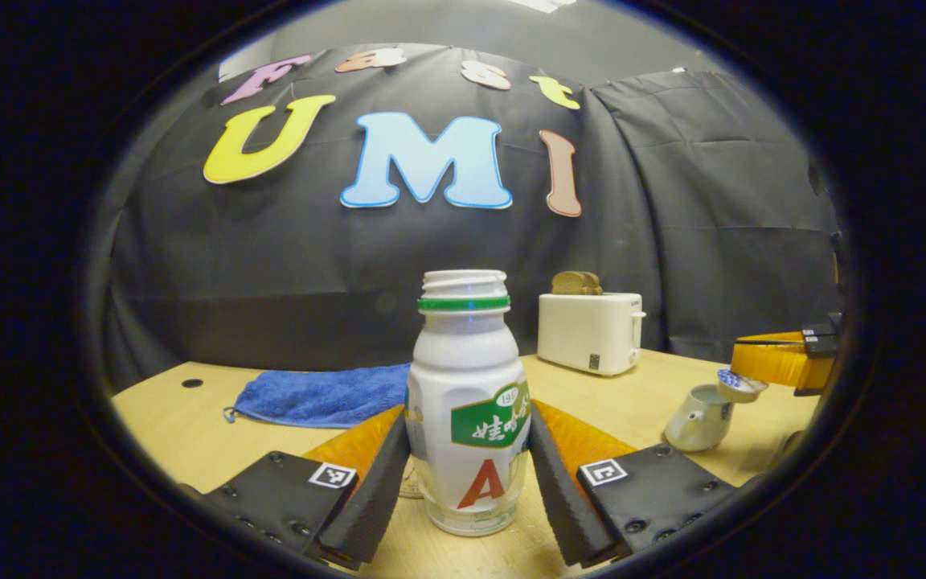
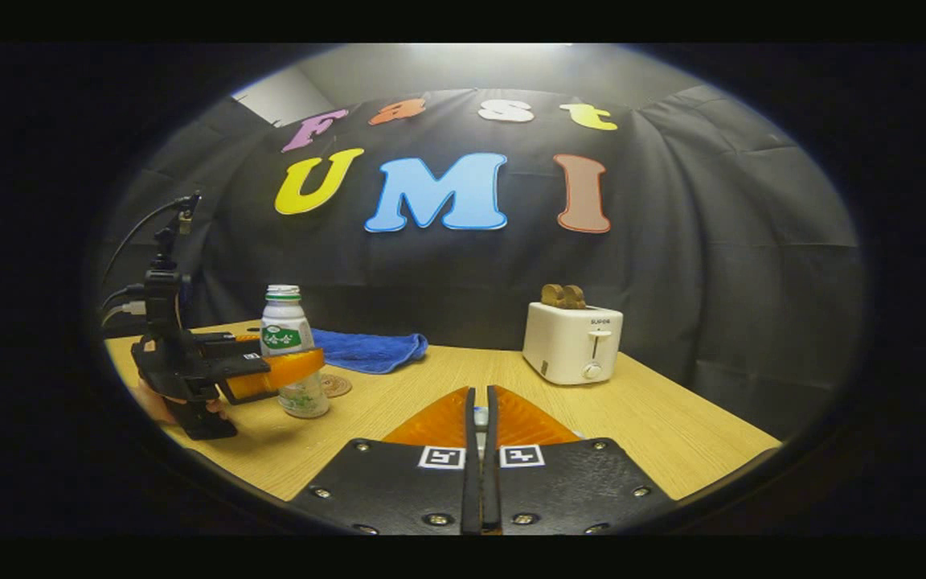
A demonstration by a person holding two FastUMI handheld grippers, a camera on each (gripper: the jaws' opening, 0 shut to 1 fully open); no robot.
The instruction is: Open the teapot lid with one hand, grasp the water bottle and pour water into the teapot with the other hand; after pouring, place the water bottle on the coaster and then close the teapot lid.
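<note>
An uncapped white water bottle (image 1: 467, 402) with a green neck ring stands on the wooden table. My left gripper (image 1: 469, 414) has a finger pressed against each of its sides. In the right gripper view, that same gripper (image 2: 294, 366) wraps the bottle (image 2: 286, 330), and a round coaster (image 2: 336, 386) lies just beside the bottle's base. My right gripper (image 2: 479, 394) is shut on the teapot lid's knob. In the left gripper view it holds the lid (image 1: 740, 384) tilted just above the open white teapot (image 1: 700, 418) at the far right.
A blue towel (image 1: 326, 394) lies at the back left of the table (image 1: 632, 402). A white toaster (image 1: 589, 331) with bread in it stands at the back, between bottle and teapot. A hand holds the left gripper's handle (image 2: 182, 386) near the table's left edge.
</note>
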